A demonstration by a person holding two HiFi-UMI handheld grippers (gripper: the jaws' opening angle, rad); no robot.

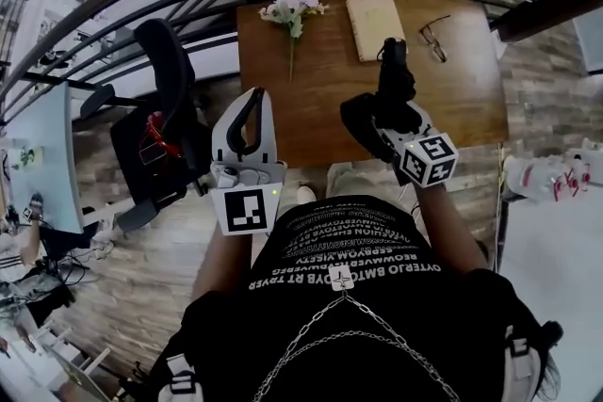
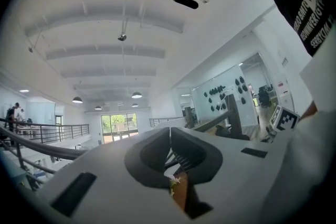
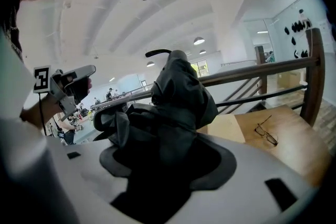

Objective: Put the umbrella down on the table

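Over the near edge of the table (image 1: pixel 462 99), right of middle: folded dark umbrella (image 1: pixel 393 89), clamped hard in the right gripper (image 1: pixel 396 125), loose cloth bunched around the jaws. Not down yet, by the look of it. Held above the wood, how high impossible to say. Left gripper (image 1: pixel 252 104) up beside the near left corner, jaws pressed together on nothing, just a sliver of table showing past them.

Now the trouble spots. Ahead of the narrow end, toward the far edge: notebook (image 1: pixel 374 26) on one side, glasses (image 1: pixel 433 38) on the other, both close to the line of travel. Push too far forward while lowering and could shove the glasses or ride up onto the notebook. Release too close to the near edge and could tip off, with the bulk of the cloth sitting at the back. Slack folds wrapped around the jaws, too; could drag the whole thing back on release. Flowers (image 1: pixel 292 11) toward the far left corner, well apart, no worry there.

Heading: long axis running near edge to far edge, in line with the jaws, narrow end pointing away toward the far edge, bulky folds at the gripper. Seems tilted a little upward; hard to be sure.
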